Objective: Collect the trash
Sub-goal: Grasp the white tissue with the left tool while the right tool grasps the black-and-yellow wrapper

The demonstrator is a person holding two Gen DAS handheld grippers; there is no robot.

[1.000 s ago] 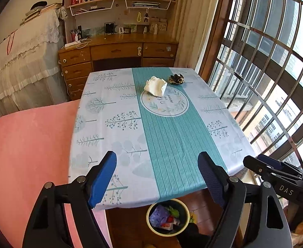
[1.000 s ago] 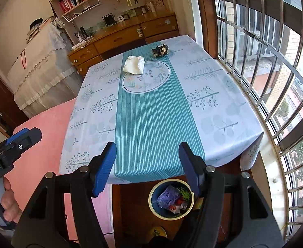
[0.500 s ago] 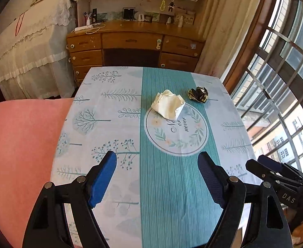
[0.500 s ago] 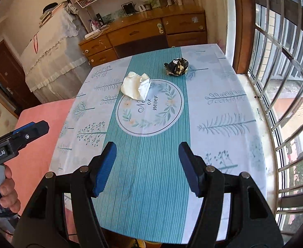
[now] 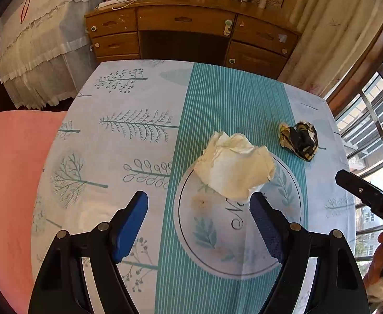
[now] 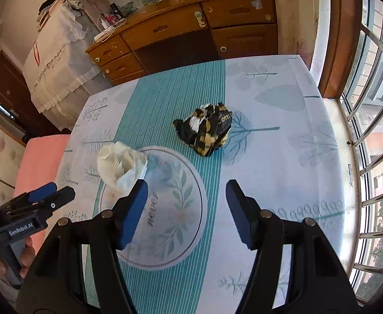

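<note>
**Both tongs brought in over the trash on the worktop**

The crumpled white paper wad (image 5: 234,166) lies on the teal centre stripe of the tablecloth, overlapping the rim of the printed round emblem (image 5: 217,233). The crumpled black-and-yellow wrapper (image 5: 299,141) rests near it, toward the window side, the two apart and not touching. Compared with a second ago, when the whole worktop (image 5: 128,157) and a filled waste bin on the floor at its near edge were in view, both pieces now loom large and the bin has dropped out of sight: the tongs have advanced across the cloth and tilted downward. This reads as the end of the approach, with the pickup not yet begun. The left tongs (image 5: 199,222) stand open and empty, their right-hand pad just short of the paper wad. The right tongs (image 6: 186,209) are likewise open and empty, aimed at the wrapper (image 6: 207,128), which lies well ahead of the pads.

Room for moving: the cloth around both pieces is bare, so either can be straddled freely. The wrapper sits nearer the window-side edge than the wad. A wooden desk (image 5: 186,34) stands beyond the far edge and barred windows (image 6: 374,130) flank the right side. The two tools work close together; each shows in the other's view.
</note>
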